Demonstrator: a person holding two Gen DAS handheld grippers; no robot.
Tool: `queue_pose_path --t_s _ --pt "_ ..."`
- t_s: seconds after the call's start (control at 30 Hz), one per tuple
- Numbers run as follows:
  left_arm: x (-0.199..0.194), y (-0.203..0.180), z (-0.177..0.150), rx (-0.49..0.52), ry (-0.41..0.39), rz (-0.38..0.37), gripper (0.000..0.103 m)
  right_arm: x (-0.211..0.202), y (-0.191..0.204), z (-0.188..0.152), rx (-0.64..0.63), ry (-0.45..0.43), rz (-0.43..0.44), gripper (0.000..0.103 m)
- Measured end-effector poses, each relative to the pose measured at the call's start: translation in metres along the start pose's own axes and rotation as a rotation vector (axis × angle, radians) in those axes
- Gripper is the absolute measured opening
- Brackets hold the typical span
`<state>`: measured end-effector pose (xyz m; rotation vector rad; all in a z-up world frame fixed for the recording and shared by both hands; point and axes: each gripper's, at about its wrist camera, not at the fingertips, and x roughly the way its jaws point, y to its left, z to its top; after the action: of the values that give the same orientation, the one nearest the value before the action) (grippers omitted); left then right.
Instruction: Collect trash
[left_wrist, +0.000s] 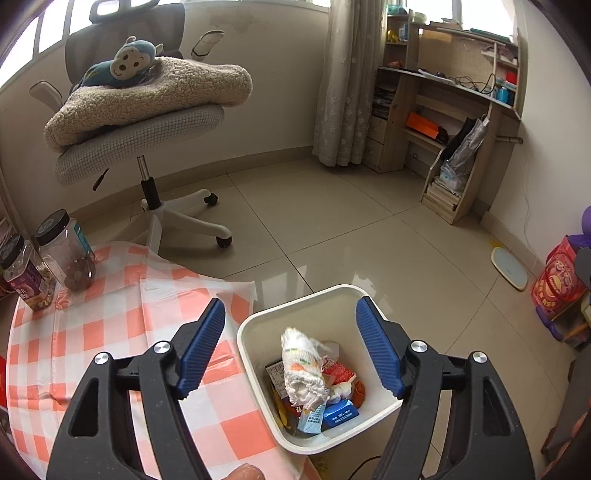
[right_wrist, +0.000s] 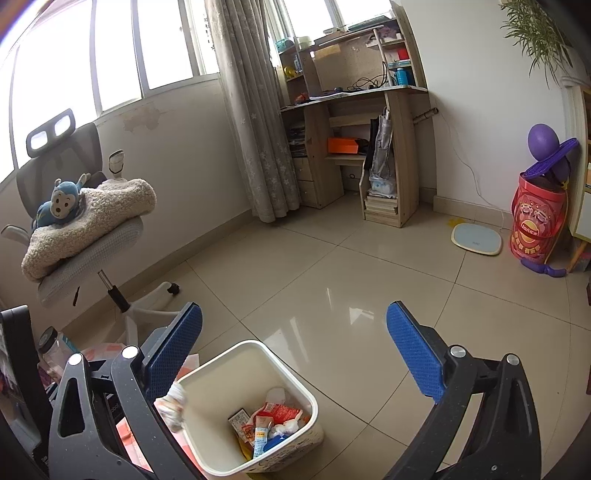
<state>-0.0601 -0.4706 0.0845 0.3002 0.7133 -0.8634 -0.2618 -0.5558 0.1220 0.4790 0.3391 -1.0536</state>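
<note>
A white square bin (left_wrist: 242, 339) stands on the floor beside the table, holding red packets, a blue carton (left_wrist: 340, 413) and other wrappers. My left gripper (left_wrist: 291, 305) is open right above it. A crumpled white wrapper with orange print (left_wrist: 303, 365) is below and between its blue pads, touching neither. In the right wrist view the same wrapper (right_wrist: 173, 406) is blurred at the left rim of the bin (right_wrist: 284, 363), loose in the air. My right gripper (right_wrist: 294, 309) is open and holds nothing, above and beyond the bin over bare floor tiles.
A table with an orange-and-white checked cloth (left_wrist: 110, 332) lies left of the bin, with two jars (left_wrist: 68, 251) at its far edge. An office chair (left_wrist: 140, 125) carries a blanket and a monkey plush. A wooden desk (left_wrist: 443, 110), a floor scale (left_wrist: 509, 267) and a red bucket (right_wrist: 535, 221) line the far side.
</note>
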Motion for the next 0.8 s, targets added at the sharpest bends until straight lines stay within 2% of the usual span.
queue_pose_path --t_s 0.17,0.27,0.37,0.47,0.6,0.67,0.8 --pt "-0.013 0.005 -0.003 0.001 -0.026 0.022 0.076 -0.011 0.001 -0.001 0.001 -0.036 -0.032 0.096" --pt "-0.035 0.010 -0.005 0.014 -0.090 0.049 0.086 -0.023 0.010 -0.005 -0.019 -0.070 -0.039 0.096" --pt "-0.064 0.016 -0.009 0.043 -0.181 0.099 0.089 -0.036 0.024 -0.010 -0.052 -0.118 -0.053 0.096" --pt "-0.095 0.029 -0.016 0.054 -0.281 0.155 0.096 -0.047 0.037 -0.015 -0.064 -0.147 -0.026 0.096" --pt "-0.134 0.055 -0.029 0.036 -0.410 0.268 0.096 -0.055 0.055 -0.022 -0.057 -0.120 0.047 0.096" --pt "-0.147 0.072 -0.035 0.008 -0.427 0.301 0.096 -0.057 0.069 -0.029 -0.069 -0.100 0.075 0.096" --pt "-0.163 0.110 -0.047 -0.072 -0.408 0.338 0.096 -0.065 0.104 -0.047 -0.127 -0.089 0.150 0.096"
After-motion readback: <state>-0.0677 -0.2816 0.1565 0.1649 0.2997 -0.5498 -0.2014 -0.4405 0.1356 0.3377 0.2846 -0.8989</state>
